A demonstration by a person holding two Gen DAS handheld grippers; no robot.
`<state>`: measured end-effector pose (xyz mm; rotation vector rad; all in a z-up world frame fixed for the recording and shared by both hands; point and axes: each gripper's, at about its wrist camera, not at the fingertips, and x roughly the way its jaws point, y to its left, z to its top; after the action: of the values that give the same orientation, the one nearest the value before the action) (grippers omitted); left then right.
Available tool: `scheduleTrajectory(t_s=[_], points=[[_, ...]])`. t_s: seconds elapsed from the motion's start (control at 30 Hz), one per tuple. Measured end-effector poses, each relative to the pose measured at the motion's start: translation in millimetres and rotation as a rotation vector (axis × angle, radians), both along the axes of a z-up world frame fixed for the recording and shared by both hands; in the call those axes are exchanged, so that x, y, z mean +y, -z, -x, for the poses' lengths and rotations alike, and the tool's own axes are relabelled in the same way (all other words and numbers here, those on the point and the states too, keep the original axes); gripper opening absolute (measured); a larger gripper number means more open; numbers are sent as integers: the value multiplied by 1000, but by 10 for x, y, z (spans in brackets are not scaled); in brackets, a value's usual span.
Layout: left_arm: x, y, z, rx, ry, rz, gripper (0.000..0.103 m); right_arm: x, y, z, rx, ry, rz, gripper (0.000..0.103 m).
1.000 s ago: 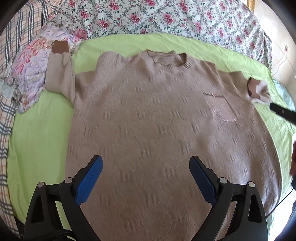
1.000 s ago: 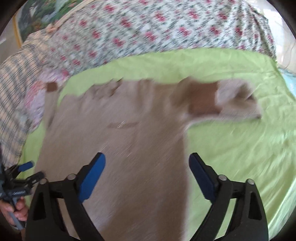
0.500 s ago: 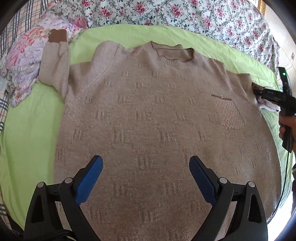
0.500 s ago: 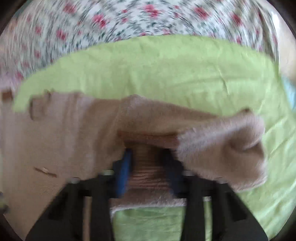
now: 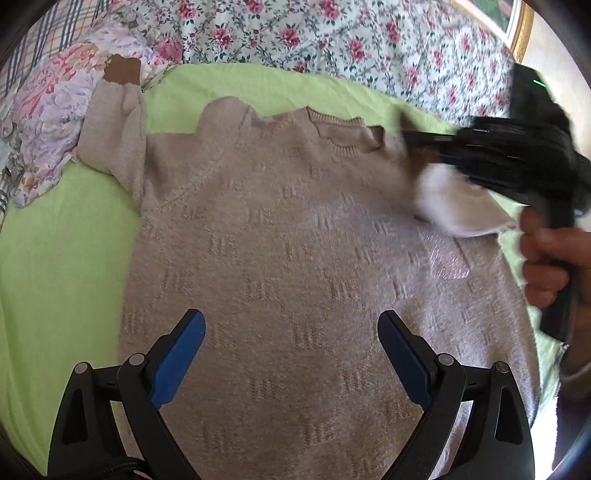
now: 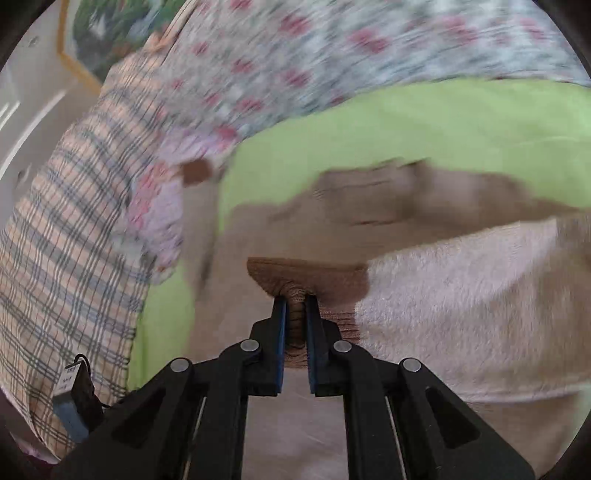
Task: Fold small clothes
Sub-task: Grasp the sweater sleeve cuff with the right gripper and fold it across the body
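Sweater (image 5: 295,266): beige knit, laid flat and face up on the green sheet (image 5: 62,266) of the bed, neckline (image 5: 343,136) toward the floral bedding (image 5: 332,40).
Far sleeve (image 5: 118,122): bent upward at the left of the left wrist view, brown cuff (image 5: 123,70) resting against a floral cloth (image 5: 48,110) at the bed edge.
Near sleeve (image 6: 461,314): lifted and drawn across the chest of the garment, fuzzy pale inner side showing; brown ribbed cuff (image 6: 314,280) pinched at its end.
Right gripper (image 6: 294,306): jaws narrow, clamped on the ribbed cuff, fabric bunched between the blue pads. Seen blurred from the left wrist view at upper right, above the shoulder area, carried by a hand (image 5: 546,258) on its handle.
Left gripper (image 5: 291,332): jaws wide apart, nothing between them, held above the lower body of the garment, pointing down toward it.
Plaid fabric (image 6: 66,258): along the left side of the bed in the right wrist view.
Framed picture (image 6: 107,33): on the wall beyond the bedding.
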<state>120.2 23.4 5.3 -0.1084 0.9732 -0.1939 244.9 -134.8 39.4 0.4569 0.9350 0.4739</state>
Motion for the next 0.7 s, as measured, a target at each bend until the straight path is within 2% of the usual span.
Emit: scheduleTrajectory(t_s=[0.07, 0.17, 0.23, 0.27, 0.3, 0.33, 0.47, 0.6, 0.63, 0.7], points=[[97, -3, -52, -1, 1, 28, 95, 305, 108, -132, 33, -42, -55, 10], [214, 8, -164, -5, -1, 75, 95, 667, 282, -319, 63, -67, -45, 13], [267, 48, -297, -4, 1, 116, 95, 734, 385, -373, 86, -64, -46, 24], [279, 66, -359, -2, 1, 134, 95, 745, 422, -385, 99, -51, -36, 42], [291, 102, -442, 7, -2, 152, 95, 698, 447, -370, 95, -40, -36, 54], [298, 149, -543, 22, -8, 168, 95, 637, 457, -330, 87, -31, -41, 56], [269, 371, -993, 83, -15, 236, 96, 181, 366, -134, 54, 27, -34, 57], [205, 424, -1299, 56, -38, 272, 96, -485, 238, 169, 21, 164, -32, 57], [172, 412, -1366, 43, -30, 295, 93, -649, 226, 254, 16, 202, -38, 57], [98, 407, -1464, 33, 5, 322, 60, -921, 220, 388, 10, 276, -43, 57]])
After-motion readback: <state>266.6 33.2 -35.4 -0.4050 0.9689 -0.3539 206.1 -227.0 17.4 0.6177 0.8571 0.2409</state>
